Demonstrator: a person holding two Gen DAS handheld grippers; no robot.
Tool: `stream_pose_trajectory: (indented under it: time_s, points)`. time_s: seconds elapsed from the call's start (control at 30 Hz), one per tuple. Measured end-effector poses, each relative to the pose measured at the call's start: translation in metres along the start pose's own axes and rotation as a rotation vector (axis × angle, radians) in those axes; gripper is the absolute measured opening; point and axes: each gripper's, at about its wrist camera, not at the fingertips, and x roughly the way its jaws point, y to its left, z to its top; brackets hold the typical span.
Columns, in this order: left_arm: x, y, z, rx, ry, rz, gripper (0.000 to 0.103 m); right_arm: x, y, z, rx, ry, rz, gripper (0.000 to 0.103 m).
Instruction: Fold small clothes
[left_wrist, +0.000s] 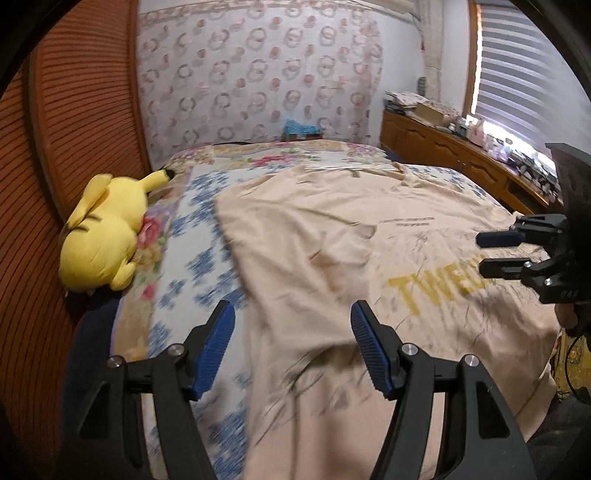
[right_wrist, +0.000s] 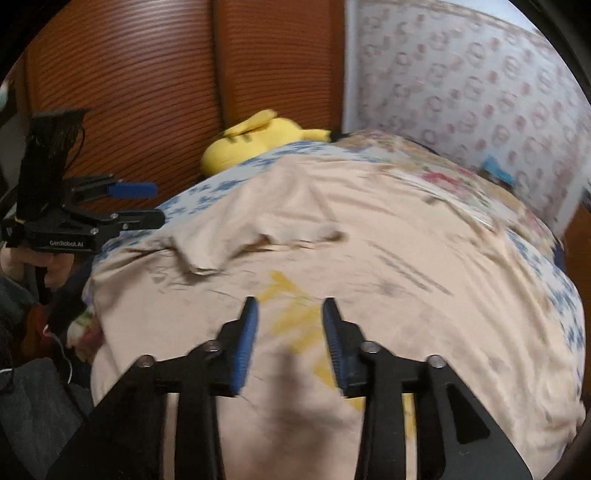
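A beige T-shirt (left_wrist: 332, 236) with yellow lettering lies spread over the bed, wrinkled, with one sleeve folded inward (right_wrist: 207, 254). My left gripper (left_wrist: 291, 314) hovers over the shirt's left edge near the hem, jaws wide apart with nothing between them. It also shows at the left of the right wrist view as the left gripper (right_wrist: 159, 204), held by a hand. My right gripper (right_wrist: 291, 306) hangs above the yellow print, open, its blue pads clear of the cloth. In the left wrist view the right gripper (left_wrist: 482, 253) comes in from the right edge.
A floral bedspread (left_wrist: 192, 258) covers the bed. A yellow plush toy (left_wrist: 103, 236) lies at the bed's left side against slatted wooden doors (left_wrist: 81, 110). A cluttered wooden dresser (left_wrist: 443, 155) stands on the right under a window. Dark clothing lies beside the bed (right_wrist: 33, 391).
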Motion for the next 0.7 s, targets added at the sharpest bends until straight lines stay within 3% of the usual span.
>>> stream_pose_trajectory:
  time_s: [0.07,0.47,0.7]
  points:
    - [0.009,-0.012,0.008,0.022,0.005,-0.012,0.065,-0.010,-0.022,-0.009,0.041,-0.001,-0.043,0.052]
    - [0.067,-0.093,0.040,0.155,0.073,-0.118,0.065,-0.081,-0.156,-0.079,0.274,0.011,-0.325,0.053]
    - [0.089,-0.132,0.046,0.229,0.127,-0.150,0.065,-0.116,-0.221,-0.126,0.435,0.012,-0.419,0.053]
